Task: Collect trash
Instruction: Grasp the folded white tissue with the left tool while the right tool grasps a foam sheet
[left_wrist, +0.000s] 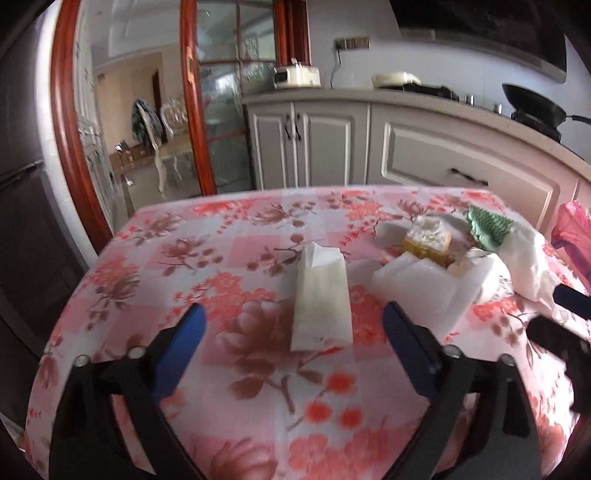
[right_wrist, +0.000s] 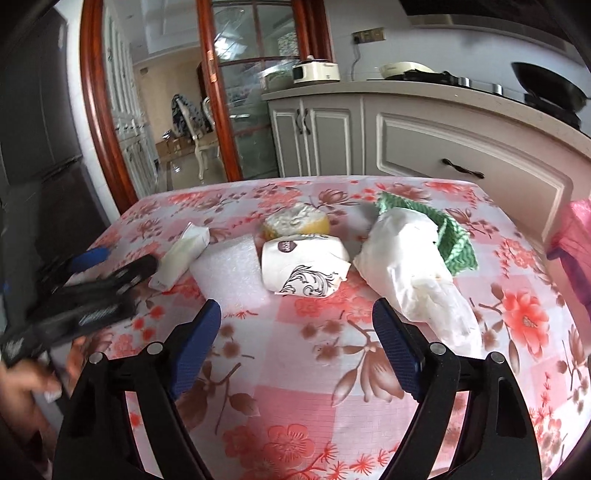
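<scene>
Trash lies on a table with a pink flowered cloth (left_wrist: 229, 258). In the left wrist view a flat white paper pouch (left_wrist: 320, 295) lies lengthwise, its near end in the gap of my open left gripper (left_wrist: 293, 314); the pads do not touch it. In the right wrist view my right gripper (right_wrist: 297, 306) is open over bare cloth. Just beyond it are a printed paper wrapper (right_wrist: 306, 266), a white foam sheet (right_wrist: 225, 269), a yellow tub with white filling (right_wrist: 295, 221), a crumpled white paper bag (right_wrist: 413, 266) and a green patterned wrapper (right_wrist: 456, 243).
A pink plastic bag (right_wrist: 576, 251) hangs off the table's right side. Grey kitchen cabinets (left_wrist: 332, 140) with a wok (left_wrist: 535, 103) on the counter stand behind the table. A wood-framed glass door (left_wrist: 221, 122) is at the back left. A hand (right_wrist: 22, 384) holds the left gripper.
</scene>
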